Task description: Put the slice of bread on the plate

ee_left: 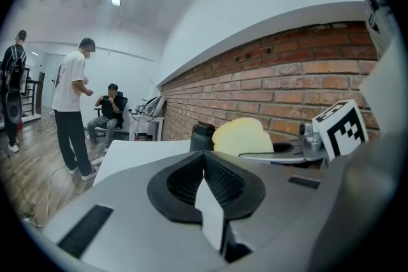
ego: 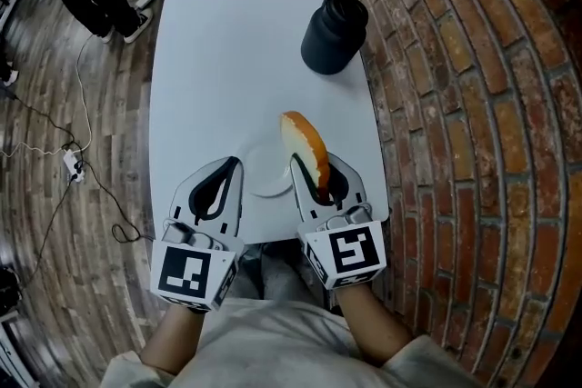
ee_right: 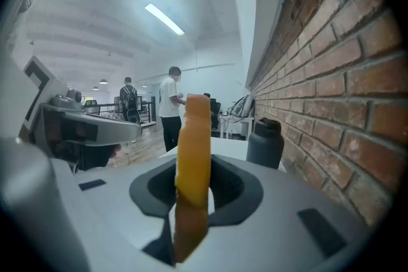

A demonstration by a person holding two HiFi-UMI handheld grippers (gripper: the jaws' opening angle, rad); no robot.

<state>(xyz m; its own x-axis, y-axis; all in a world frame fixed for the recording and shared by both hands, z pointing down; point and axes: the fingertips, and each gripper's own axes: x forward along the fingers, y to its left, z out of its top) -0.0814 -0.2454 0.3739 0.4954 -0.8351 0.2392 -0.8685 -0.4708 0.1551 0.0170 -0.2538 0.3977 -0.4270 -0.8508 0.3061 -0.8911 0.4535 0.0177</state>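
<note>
Clearly, the right gripper [ego: 314, 182] is clamped on the bread [ego: 305, 145] by one narrow end, so the slice stands on edge, poking forward over the right rim of the plate [ego: 259, 175]. The left gripper [ego: 221, 182] has its jaws together on nothing. Let go from here, the slice would likely tip off the rim onto the table [ego: 227, 59]. A squeeze that hard on soft crumb could also tear it. The bottle [ego: 334, 30] stands well apart and looks harmless.

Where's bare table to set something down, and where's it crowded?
Bare: the table at its far left and middle, left of the bottle, beyond the plate. Crowded: the near edge, where left gripper, plate and right gripper holding the bread slice bunch together.
</note>
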